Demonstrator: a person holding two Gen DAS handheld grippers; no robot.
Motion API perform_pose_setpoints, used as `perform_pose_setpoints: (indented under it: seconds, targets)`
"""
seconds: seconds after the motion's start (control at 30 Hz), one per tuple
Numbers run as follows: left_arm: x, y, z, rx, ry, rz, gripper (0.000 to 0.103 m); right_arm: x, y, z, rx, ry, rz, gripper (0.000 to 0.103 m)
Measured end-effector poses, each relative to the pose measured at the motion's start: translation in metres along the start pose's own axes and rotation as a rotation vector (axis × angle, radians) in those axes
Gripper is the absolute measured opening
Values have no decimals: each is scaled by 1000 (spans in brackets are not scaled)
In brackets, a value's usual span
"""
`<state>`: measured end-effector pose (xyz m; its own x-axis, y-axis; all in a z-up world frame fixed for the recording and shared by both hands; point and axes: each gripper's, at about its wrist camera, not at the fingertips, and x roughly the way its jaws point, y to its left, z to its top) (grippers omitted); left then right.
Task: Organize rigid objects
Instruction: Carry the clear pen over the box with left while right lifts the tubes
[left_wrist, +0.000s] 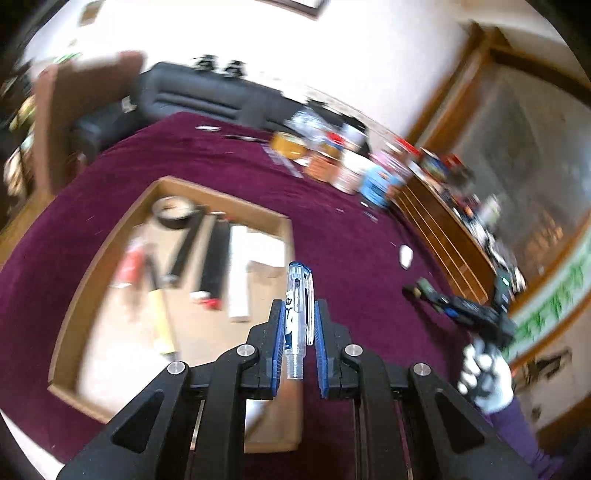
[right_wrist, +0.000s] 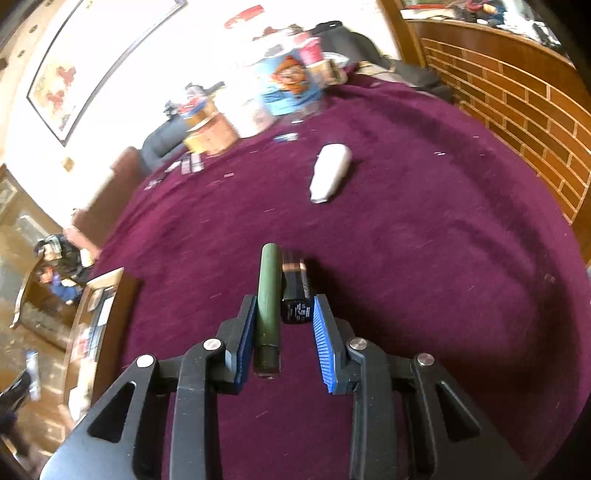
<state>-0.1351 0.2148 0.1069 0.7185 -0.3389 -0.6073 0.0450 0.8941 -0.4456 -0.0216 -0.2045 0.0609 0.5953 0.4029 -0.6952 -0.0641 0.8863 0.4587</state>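
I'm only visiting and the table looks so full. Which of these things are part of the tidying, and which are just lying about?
Part of the job:
- pen in the left gripper
- green tube and black tube in the right gripper
- cardboard tray with tools
- white bottle, probably next

Just lying about:
- cans and cups
- sofa

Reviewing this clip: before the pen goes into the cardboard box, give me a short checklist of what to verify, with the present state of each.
1. Left gripper shut on the pen: ok, both blue pads press on its barrel.
2. Pen seated well: ok, it lies lengthwise between the fingers, both ends sticking out.
3. Cardboard box in view ahead and left: ok.
4. Free space in the box: ok, bare floor shows near its close side.
5. Right gripper grip on the green tube and black tube: cannot tell whether the pads press on both.
6. White object on the purple cloth still to sort: not ok.
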Motion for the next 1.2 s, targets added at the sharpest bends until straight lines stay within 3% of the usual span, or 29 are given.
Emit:
perform_pose_setpoints:
  seconds: [0.1, 0.33, 0.4, 0.5, 0.63, 0.7, 0.83, 0.93, 1.1, 1.13, 1.2]
  targets:
    - [-6, 24, -7, -58, -15, 11, 12, -5, 23, -9, -24, 24, 53, 27]
    - [-18, 51, -16, -100, -30, -6, 12, 21, 46, -43, 78, 217, 324, 28]
    - [-20, 53, -16, -97, -36, -14, 12, 27, 48, -53, 106, 247, 363, 28]
    - [-26, 56, -19, -96, -42, -25, 12, 29, 52, -59, 62, 224, 278, 31]
    - [-29, 56, -21, -94, -43, -36, 12, 21, 61, -57, -64, 156, 68, 33]
    - [-30, 57, -21, -94, -44, -39, 12, 14, 64, -54, -114, 126, 13, 34]
    - [-30, 55, -21, -89, -40, -42, 12, 4, 73, -47, -191, 92, -30, 35]
    - [-28, 51, -22, -82, -32, -45, 12, 14, 80, -46, -229, 117, -80, 40]
    - [-23, 43, -22, -62, -14, -41, 12, 42, 76, -50, -199, 173, -131, 40]
    - [-20, 42, -23, -56, -10, -36, 12, 45, 75, -52, -202, 186, -132, 37]
    - [-16, 40, -23, -54, 2, -30, 12, 46, 76, -54, -219, 175, -168, 14]
